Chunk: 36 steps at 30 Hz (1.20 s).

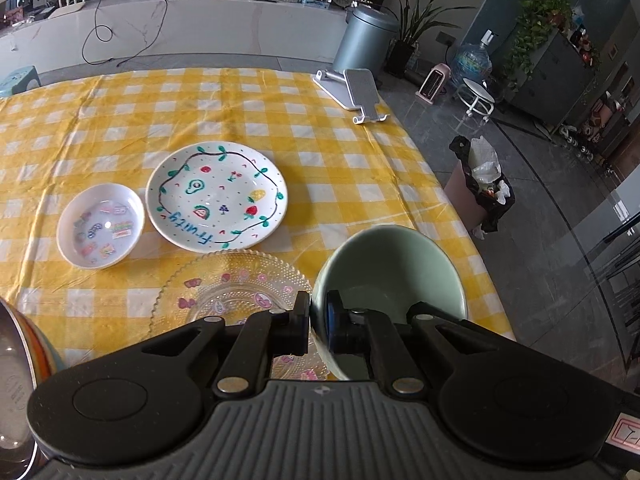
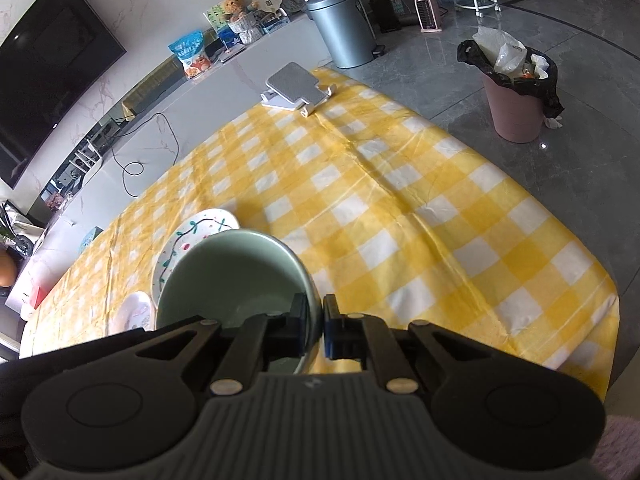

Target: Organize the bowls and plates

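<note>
My left gripper (image 1: 318, 322) is shut on the rim of a pale green bowl (image 1: 394, 270), held above the table's right side. My right gripper (image 2: 316, 322) is shut on the rim of a pale green bowl (image 2: 232, 276) too; I cannot tell whether it is the same bowl. On the yellow checked tablecloth (image 1: 200, 104) lie a white "Fruity" plate (image 1: 216, 196), a small white dish with stickers (image 1: 100, 226) left of it, and a clear glass plate (image 1: 236, 294) under my left gripper. The right wrist view shows the Fruity plate (image 2: 200, 228) and the small dish (image 2: 134, 312) behind the bowl.
A grey phone stand (image 1: 356, 92) sits at the table's far right corner. A metal bowl with an orange rim (image 1: 16, 364) shows at the left edge. Beside the table stand a pink bin with a black bag (image 2: 516, 100) and a grey bin (image 2: 344, 28).
</note>
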Each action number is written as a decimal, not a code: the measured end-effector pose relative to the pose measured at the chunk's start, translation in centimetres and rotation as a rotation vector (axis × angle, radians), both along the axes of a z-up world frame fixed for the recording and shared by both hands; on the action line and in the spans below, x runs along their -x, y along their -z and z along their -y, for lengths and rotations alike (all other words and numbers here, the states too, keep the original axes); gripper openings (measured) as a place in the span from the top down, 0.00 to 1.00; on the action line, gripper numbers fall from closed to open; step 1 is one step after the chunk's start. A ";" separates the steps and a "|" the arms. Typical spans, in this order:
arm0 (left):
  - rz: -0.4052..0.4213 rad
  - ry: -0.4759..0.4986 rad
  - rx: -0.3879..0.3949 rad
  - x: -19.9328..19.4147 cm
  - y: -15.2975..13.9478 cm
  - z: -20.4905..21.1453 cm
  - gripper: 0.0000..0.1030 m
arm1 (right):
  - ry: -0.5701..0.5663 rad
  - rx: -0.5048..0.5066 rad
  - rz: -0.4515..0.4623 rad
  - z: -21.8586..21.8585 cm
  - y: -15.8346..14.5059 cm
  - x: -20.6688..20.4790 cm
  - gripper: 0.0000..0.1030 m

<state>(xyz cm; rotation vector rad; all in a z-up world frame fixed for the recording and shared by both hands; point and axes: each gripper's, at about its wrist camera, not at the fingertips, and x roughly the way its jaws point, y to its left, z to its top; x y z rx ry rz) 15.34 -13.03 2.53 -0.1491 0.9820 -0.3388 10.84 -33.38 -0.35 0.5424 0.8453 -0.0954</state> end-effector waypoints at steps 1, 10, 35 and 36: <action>0.009 -0.010 0.000 0.3 -0.4 -0.6 0.92 | -0.014 0.008 0.010 -0.8 -0.5 0.3 0.94; 0.092 -0.124 0.052 3.7 -4.3 -7.8 0.92 | -0.134 0.030 0.097 -7.2 -5.0 2.4 0.94; 0.064 -0.412 0.222 8.1 -1.2 -25.2 0.91 | -0.451 0.136 0.045 -24.3 -4.8 3.4 0.94; 0.059 -0.415 0.222 8.0 -1.0 -25.4 0.90 | -0.455 0.140 0.036 -24.7 -4.4 3.2 0.94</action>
